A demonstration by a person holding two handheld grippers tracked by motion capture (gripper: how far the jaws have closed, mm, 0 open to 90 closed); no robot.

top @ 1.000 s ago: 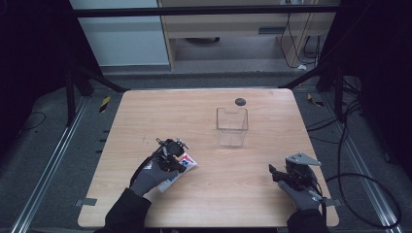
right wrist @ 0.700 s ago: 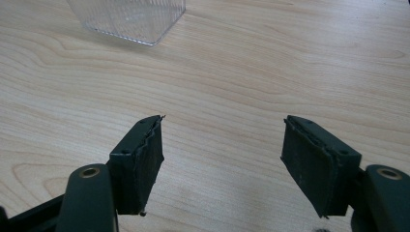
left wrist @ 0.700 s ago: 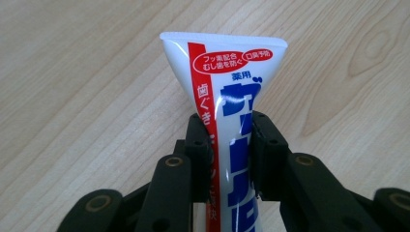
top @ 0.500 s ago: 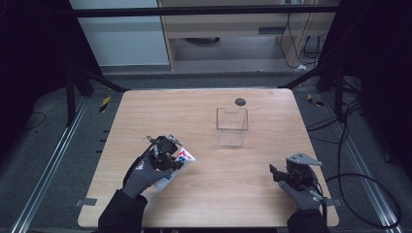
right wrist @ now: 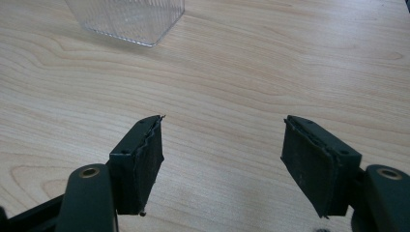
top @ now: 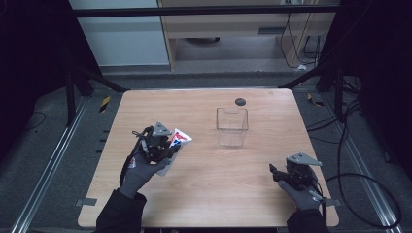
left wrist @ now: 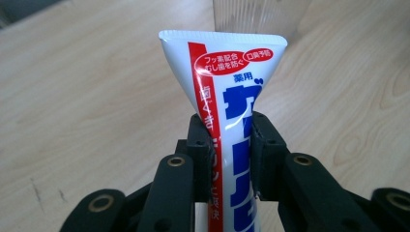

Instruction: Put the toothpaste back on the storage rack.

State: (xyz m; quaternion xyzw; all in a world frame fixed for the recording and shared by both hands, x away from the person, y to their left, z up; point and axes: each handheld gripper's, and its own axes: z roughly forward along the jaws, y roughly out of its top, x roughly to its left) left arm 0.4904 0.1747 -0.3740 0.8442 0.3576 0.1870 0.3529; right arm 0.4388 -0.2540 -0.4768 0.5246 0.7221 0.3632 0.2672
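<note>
Where ridged fingers (left wrist: 227,145) pinch, glossy toothpaste tube (left wrist: 227,87)

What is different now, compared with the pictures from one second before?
The left tool has just been closing its jaws on the toothpaste tube and now grips it; in the high view, hand and tube have risen off the table and sit a little farther up the picture. The right tool stayed in place, open, with nothing between its jaws. The clear container did not move.
</note>
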